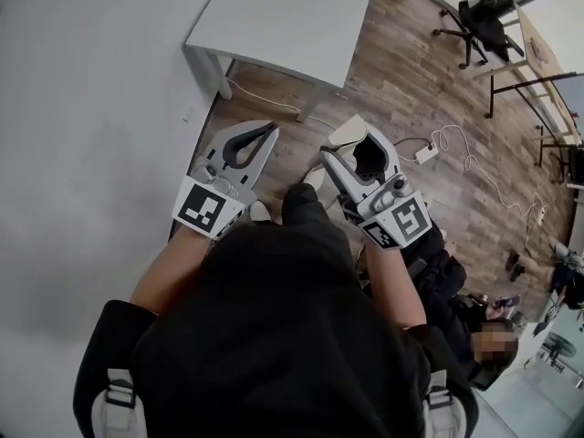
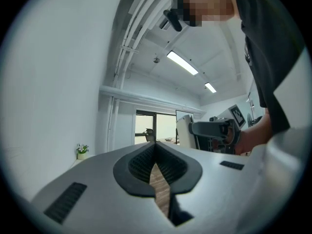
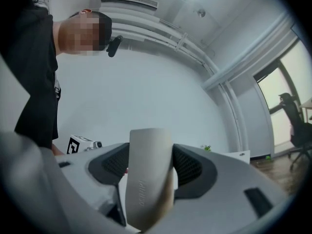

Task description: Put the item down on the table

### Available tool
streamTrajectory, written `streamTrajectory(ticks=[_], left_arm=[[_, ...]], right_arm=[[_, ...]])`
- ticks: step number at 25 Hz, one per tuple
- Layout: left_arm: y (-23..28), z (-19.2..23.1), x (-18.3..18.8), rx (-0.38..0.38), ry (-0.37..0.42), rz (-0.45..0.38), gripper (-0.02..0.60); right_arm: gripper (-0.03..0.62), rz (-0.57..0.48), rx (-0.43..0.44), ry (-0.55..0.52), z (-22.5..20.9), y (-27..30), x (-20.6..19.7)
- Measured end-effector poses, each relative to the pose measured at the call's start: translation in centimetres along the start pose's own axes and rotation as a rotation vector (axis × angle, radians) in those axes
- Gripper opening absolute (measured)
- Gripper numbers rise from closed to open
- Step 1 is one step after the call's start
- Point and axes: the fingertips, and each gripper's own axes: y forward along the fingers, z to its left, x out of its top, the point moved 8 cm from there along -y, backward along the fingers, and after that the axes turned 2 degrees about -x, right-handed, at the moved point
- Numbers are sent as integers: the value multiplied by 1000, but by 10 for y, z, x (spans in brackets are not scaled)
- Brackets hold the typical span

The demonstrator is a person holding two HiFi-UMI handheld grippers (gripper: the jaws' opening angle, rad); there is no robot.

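Observation:
My right gripper (image 1: 354, 150) is shut on a pale beige item (image 1: 346, 132), which looks like a slipper or shoe with a dark opening. In the right gripper view the item (image 3: 146, 189) stands upright between the two black pads and shows its smooth underside with raised lettering. The left gripper (image 1: 265, 135) is held beside it at the same height, jaws shut and empty. Only a thin slit of wooden floor shows between its pads (image 2: 141, 162). Both grippers hang over the floor, just short of the white table (image 1: 283, 16).
A white wall runs down the left side. On the wooden floor lie a power strip (image 1: 426, 153) and white cables. A black office chair (image 1: 479, 16) and desks stand at the far right. Another person (image 1: 479, 331) sits low at the right.

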Motion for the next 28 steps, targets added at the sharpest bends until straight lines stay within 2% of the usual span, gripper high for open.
streamTrajectory(ticks=[7,11,17,28], left_arm=[[24,-2,-10,-4,19,-4,-6],[65,6,6,9,24,8,-6],[131,41,15,22,23,14,-6],[164,43,-15,91,56,-18,-6]], right_arm=[[282,-2,0,-23,-25,-4,-12],[282,3,22,-10,-65,5,7],[282,13,49,-1,-133,38,21],[282,7,96,-12,-187,35,-7]])
